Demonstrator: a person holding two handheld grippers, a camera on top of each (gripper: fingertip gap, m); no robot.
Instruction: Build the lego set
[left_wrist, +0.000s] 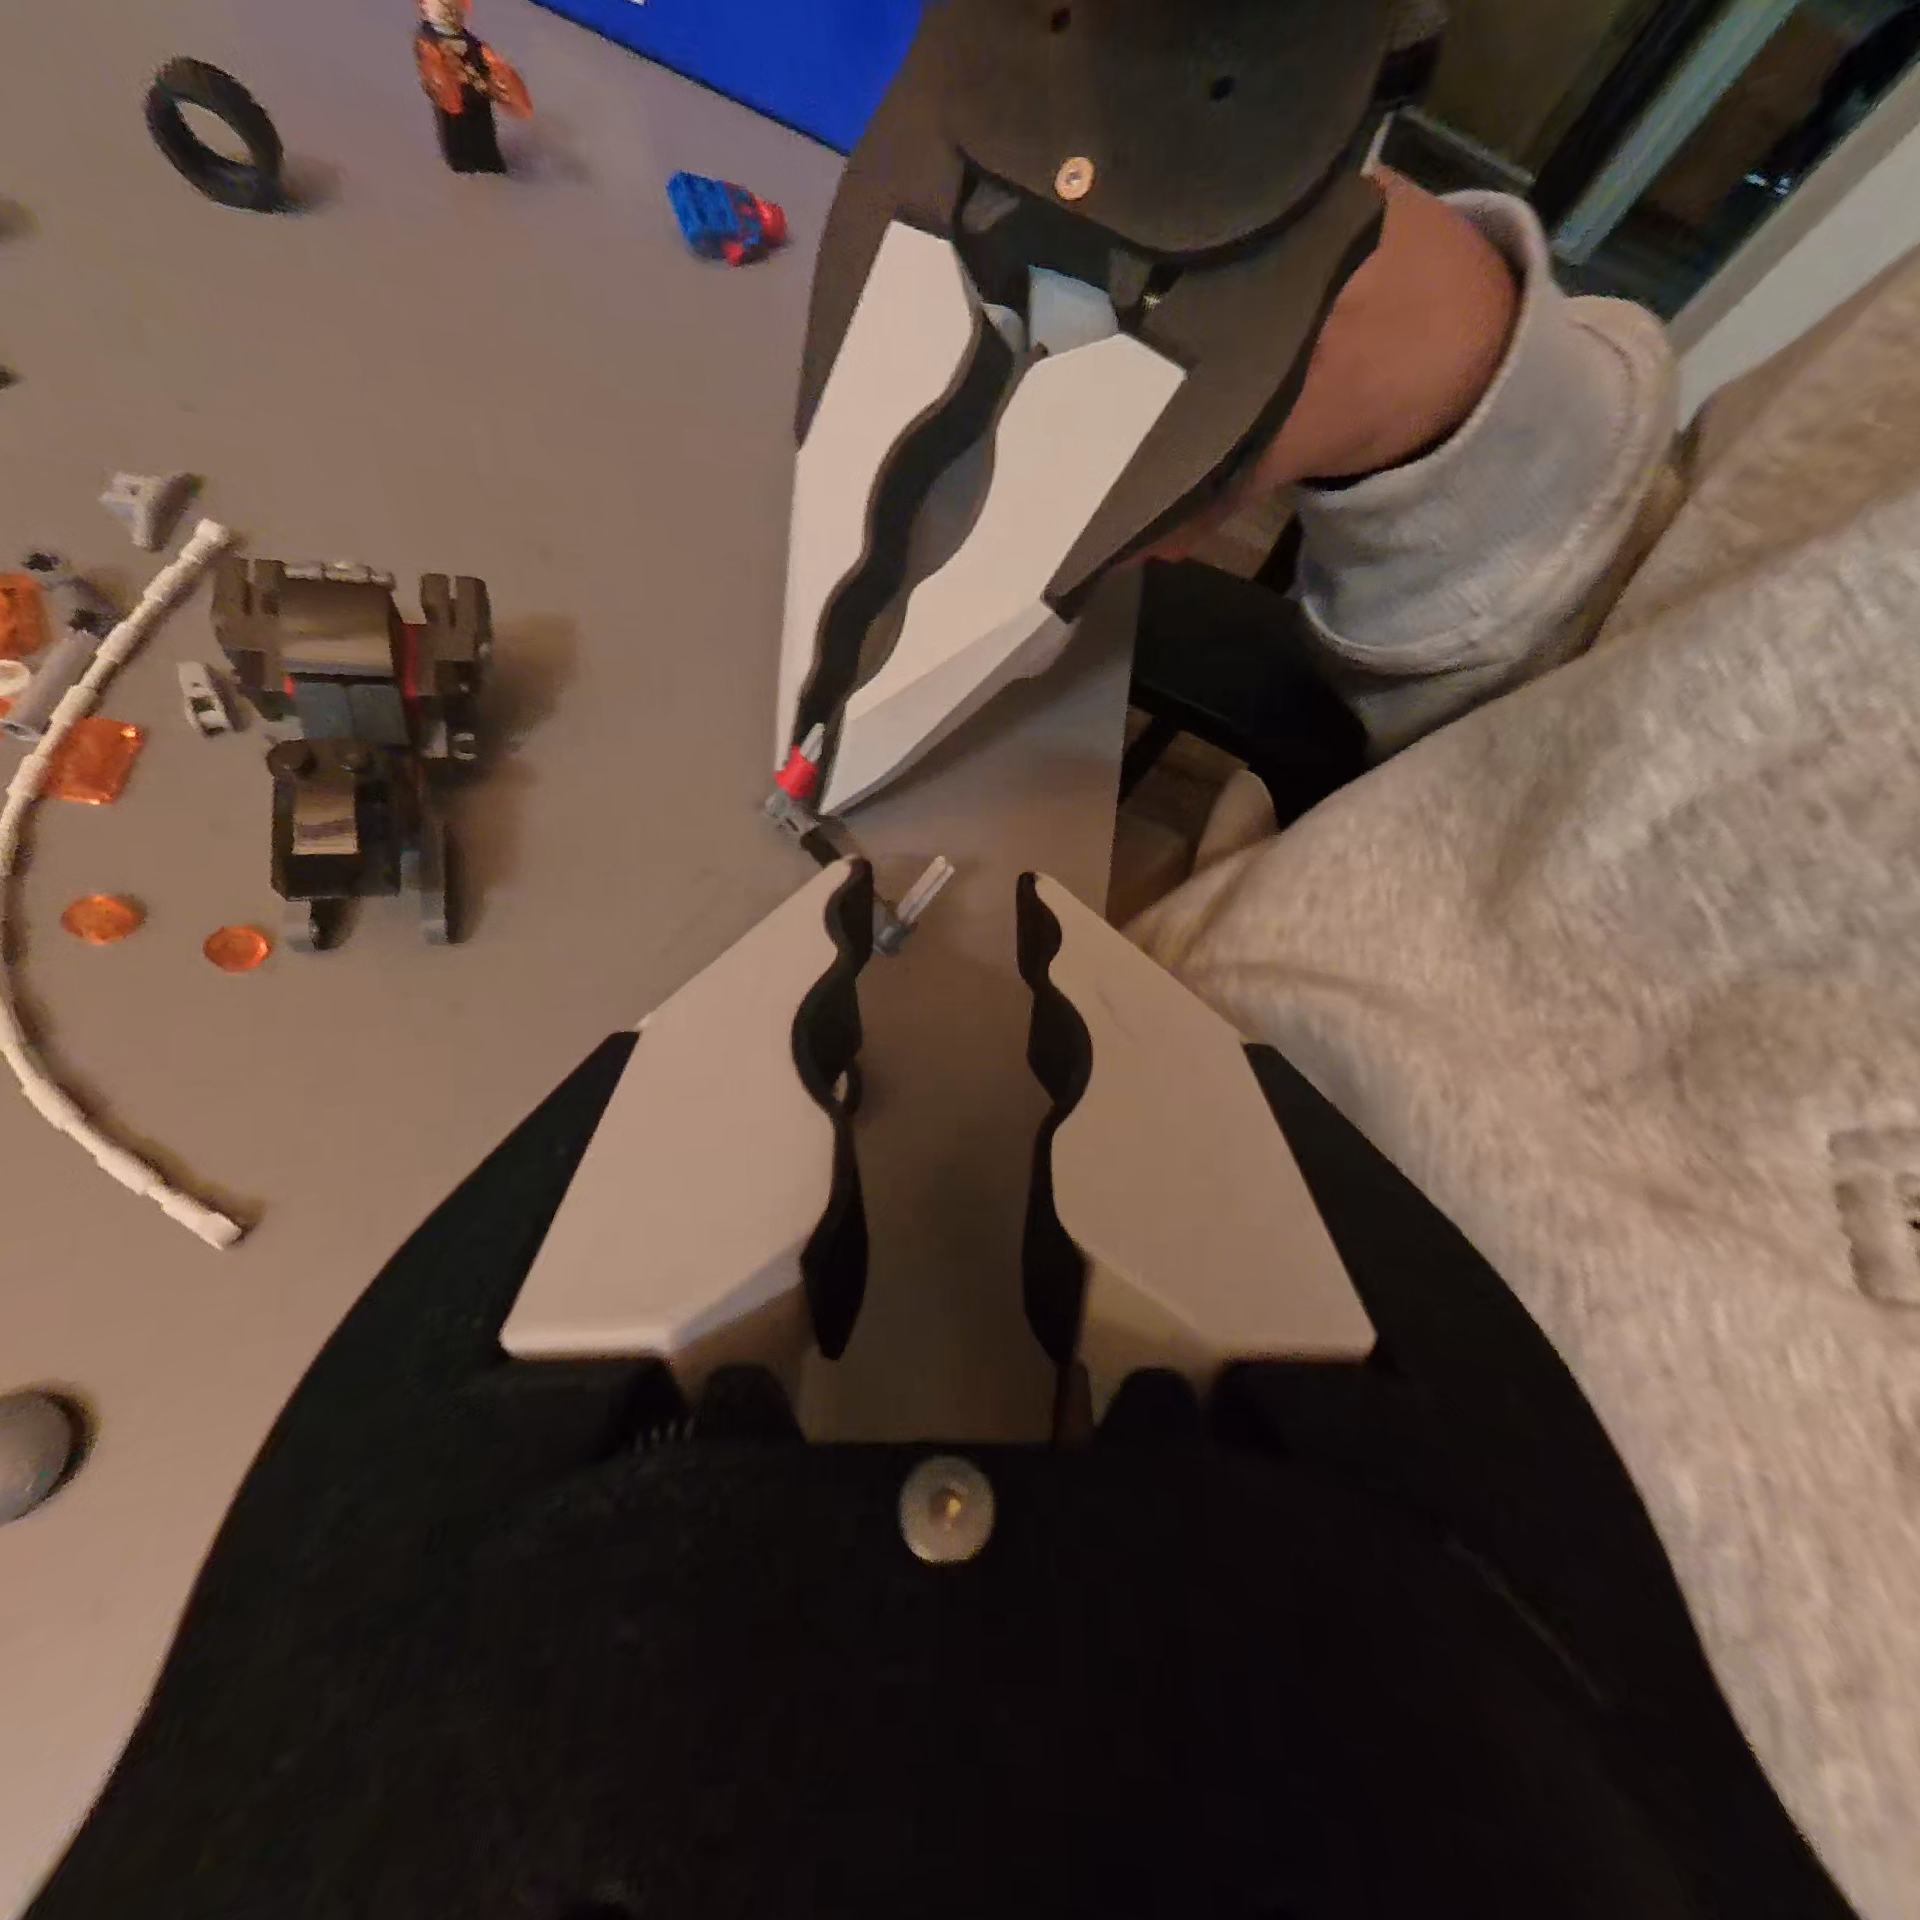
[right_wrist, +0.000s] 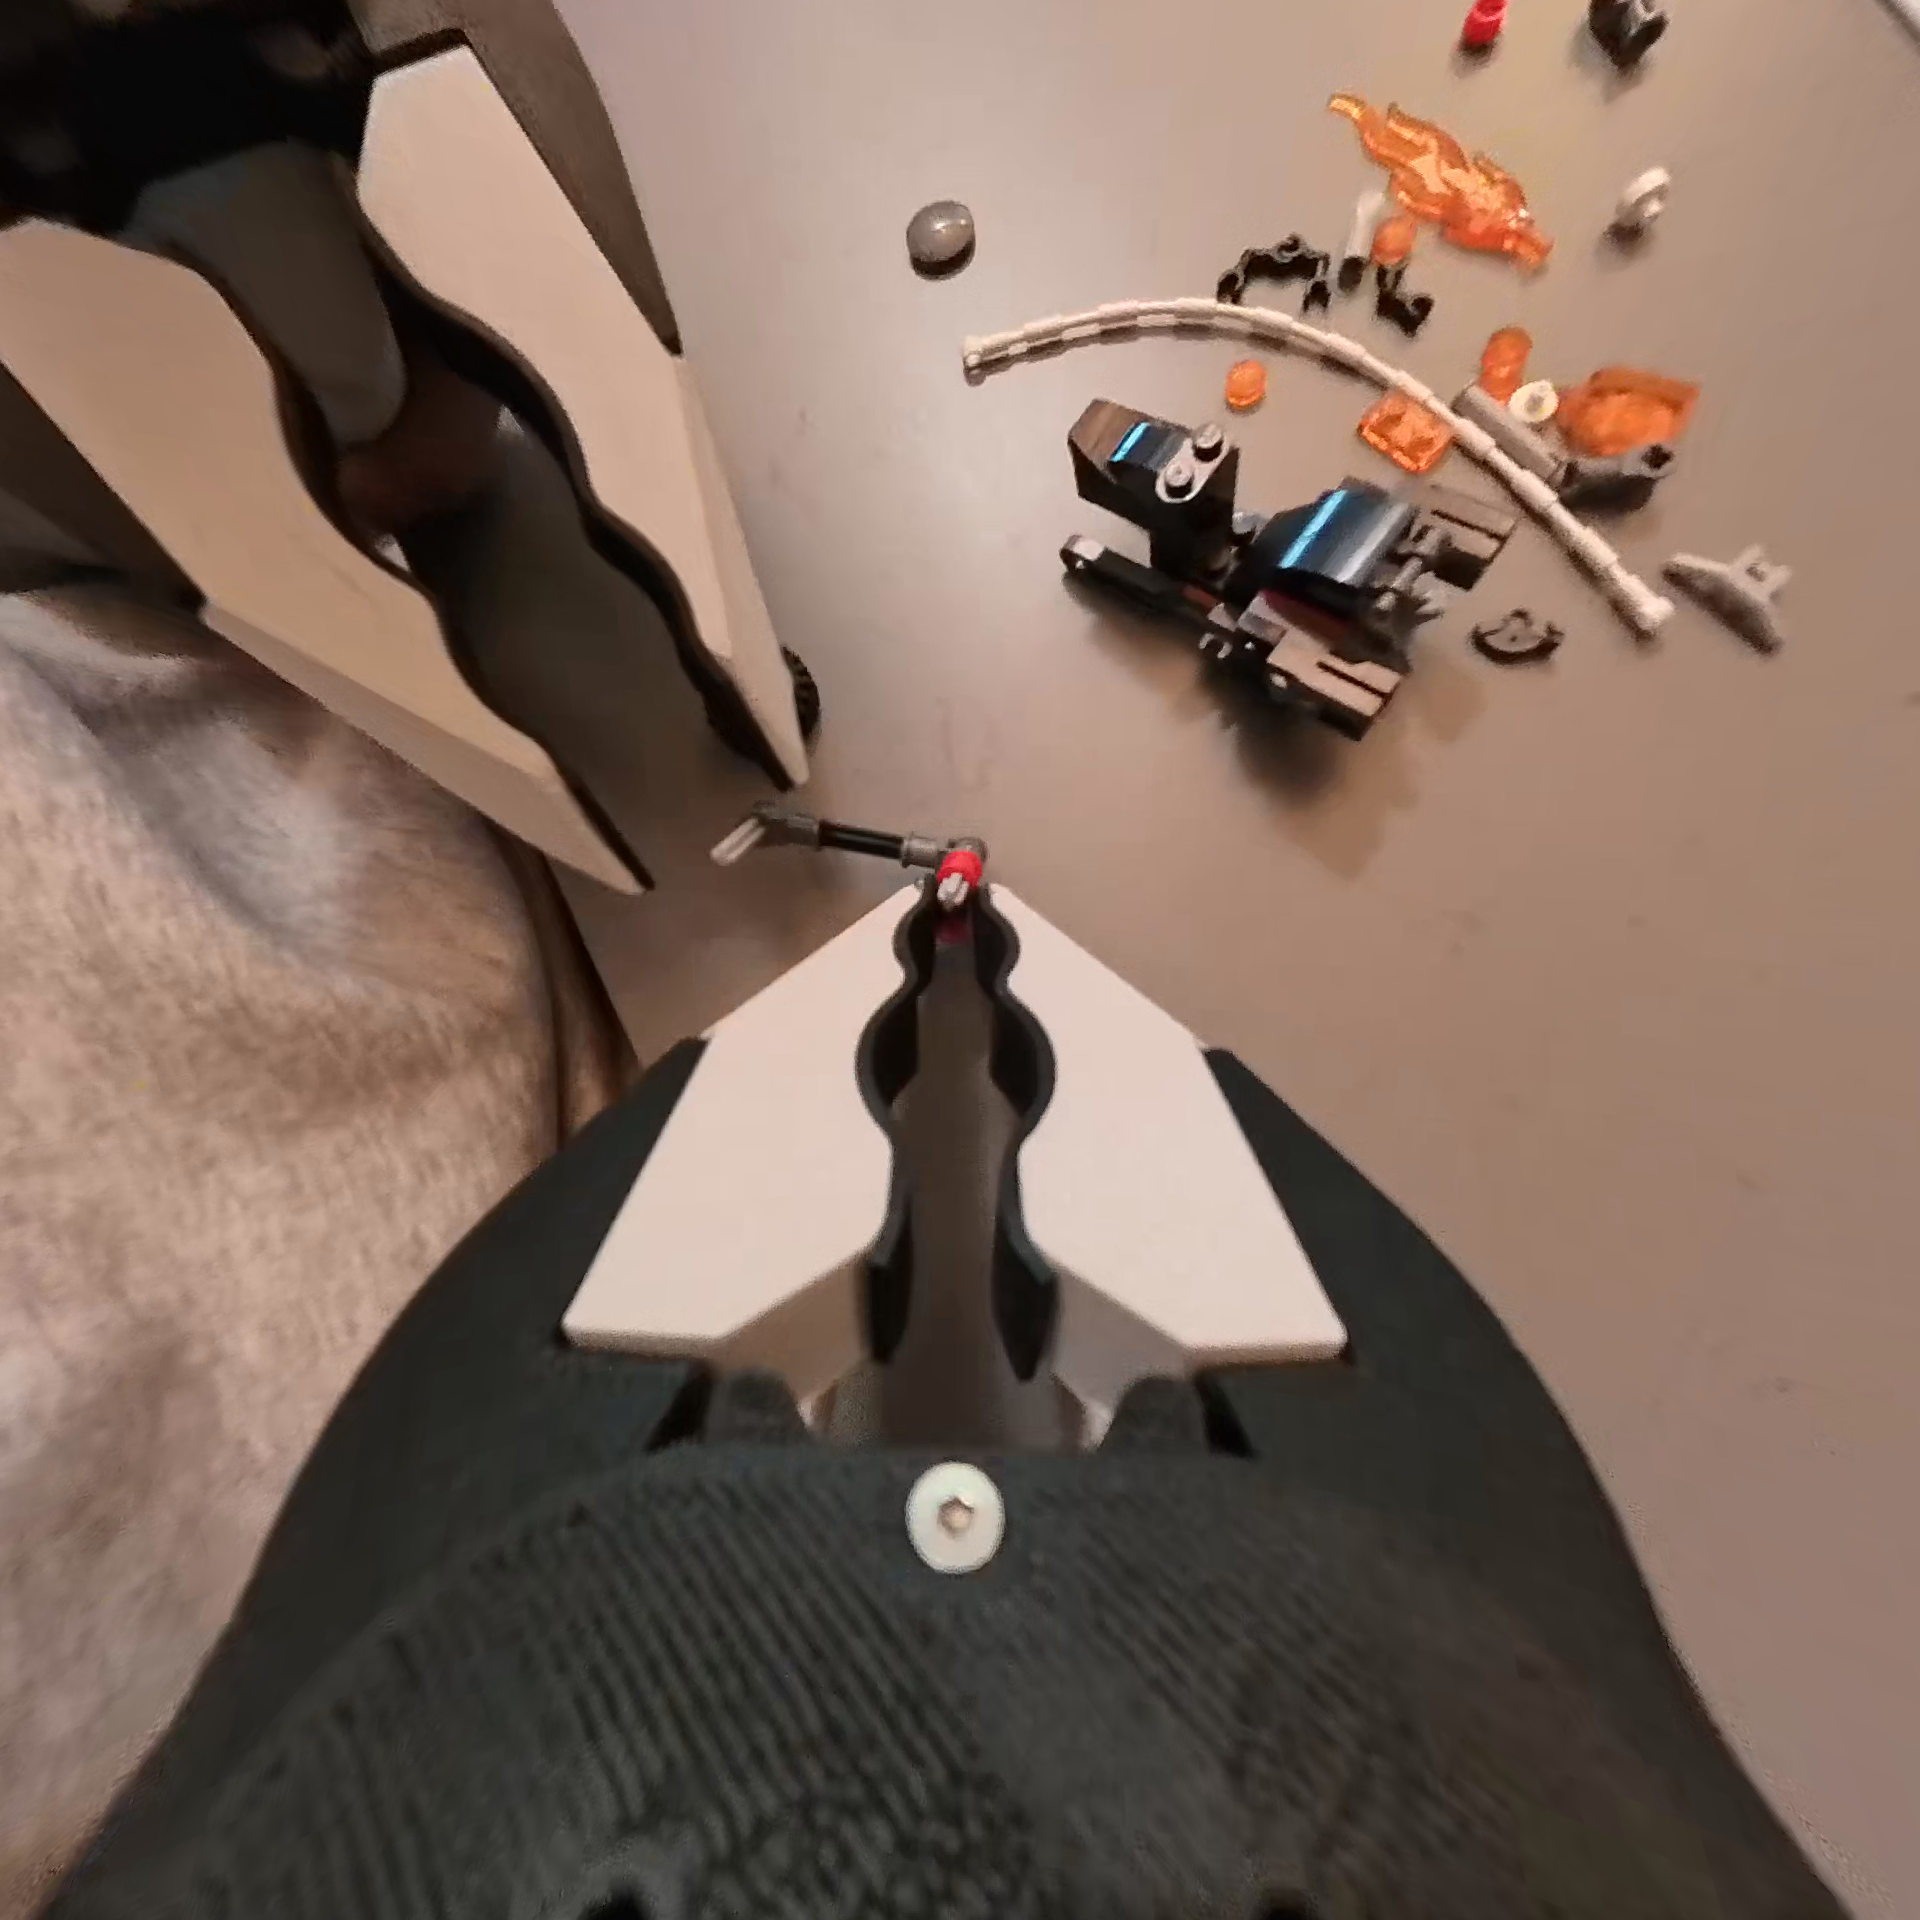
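right gripper (right_wrist: 954, 902) pinches red end of thin axle piece (right_wrist: 862, 840), held above table (right_wrist: 1143, 935). left gripper (left_wrist: 940, 883) jaws apart, spread around the axle's far grey tip. half-built black model (right_wrist: 1278, 582) well apart on table among orange bits (right_wrist: 1455, 187)

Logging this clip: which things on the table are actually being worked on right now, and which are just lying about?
In hand:
- right gripper, shut on the small rod piece by its red end
- left gripper, open, its tips at the rod's pale end

Lying about:
- half-built black model
- white ribbed hose
- orange clear pieces
- tyre
- figure
- blue and red piece
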